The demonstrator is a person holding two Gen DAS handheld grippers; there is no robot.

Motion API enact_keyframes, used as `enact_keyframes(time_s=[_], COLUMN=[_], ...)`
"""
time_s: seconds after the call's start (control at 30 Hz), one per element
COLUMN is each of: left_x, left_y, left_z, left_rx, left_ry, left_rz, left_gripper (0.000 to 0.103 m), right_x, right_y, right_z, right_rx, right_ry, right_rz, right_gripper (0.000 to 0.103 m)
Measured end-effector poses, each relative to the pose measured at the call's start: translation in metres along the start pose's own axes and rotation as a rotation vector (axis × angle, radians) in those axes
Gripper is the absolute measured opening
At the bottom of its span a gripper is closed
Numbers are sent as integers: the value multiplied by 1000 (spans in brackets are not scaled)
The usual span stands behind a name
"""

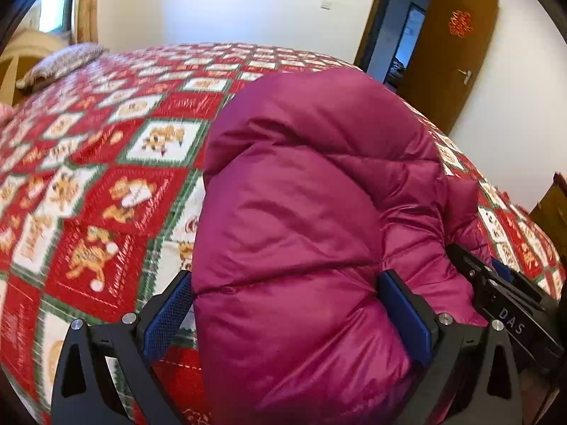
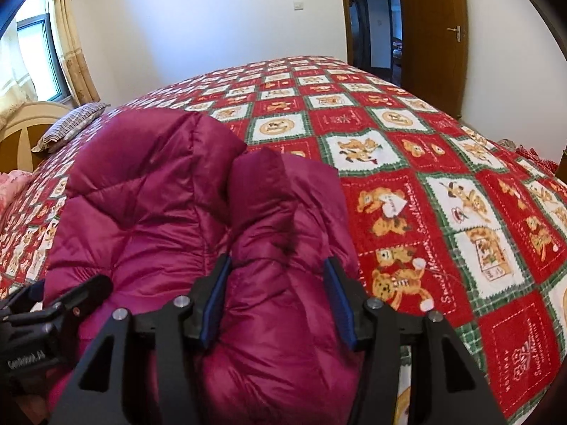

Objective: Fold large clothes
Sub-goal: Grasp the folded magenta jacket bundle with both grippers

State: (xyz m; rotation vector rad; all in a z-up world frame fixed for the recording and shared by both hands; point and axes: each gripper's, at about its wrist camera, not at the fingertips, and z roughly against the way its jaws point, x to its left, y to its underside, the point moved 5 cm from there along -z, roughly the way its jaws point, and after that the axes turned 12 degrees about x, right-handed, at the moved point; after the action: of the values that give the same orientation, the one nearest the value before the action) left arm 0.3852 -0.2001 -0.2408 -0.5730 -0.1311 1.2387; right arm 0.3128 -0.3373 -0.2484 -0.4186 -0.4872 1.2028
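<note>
on the patterned bed (image 1: 106, 184), our left gripper (image 1: 283, 304) and right gripper (image 2: 276, 301) each clamp the magenta puffer jacket (image 1: 301, 194) mid-fold; next we judge the bundle needs laying flat.

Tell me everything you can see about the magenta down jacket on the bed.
The magenta down jacket is a thick, puffy garment of shiny, quilted fabric with stitched seams. It lies bunched and partly folded on the red, white and green bear-print bedspread, near its front edge. The left tool and the right tool each have a fat fold of it between their blue pads. No zip, hood or label can be told.
</note>
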Motion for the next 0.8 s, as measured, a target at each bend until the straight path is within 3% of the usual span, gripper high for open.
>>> enact_keyframes(time_s=[0.13,0.4,0.53,0.7,0.8], left_x=[1,3,14,19,13], left_y=[-1,6,20,24,22], left_z=[-7,6,28,7,5], left_rx=[17,12,-13,47,38], left_ry=[17,-25,15,113,89], left_rz=[2,-7,-5,47,-3], left_gripper=[102,102,102,102,102], right_x=[-1,-6,-16,-11,-17], right_y=[-1,0,2,13,14], right_z=[-7,-6,16,5,-3], right_rx=[15,29,9,28,46], right_ry=[-10,-71,-128,-132,-181], right_rz=[-8,-19,-49,-22,-52], right_gripper=[58,60,63,63,62])
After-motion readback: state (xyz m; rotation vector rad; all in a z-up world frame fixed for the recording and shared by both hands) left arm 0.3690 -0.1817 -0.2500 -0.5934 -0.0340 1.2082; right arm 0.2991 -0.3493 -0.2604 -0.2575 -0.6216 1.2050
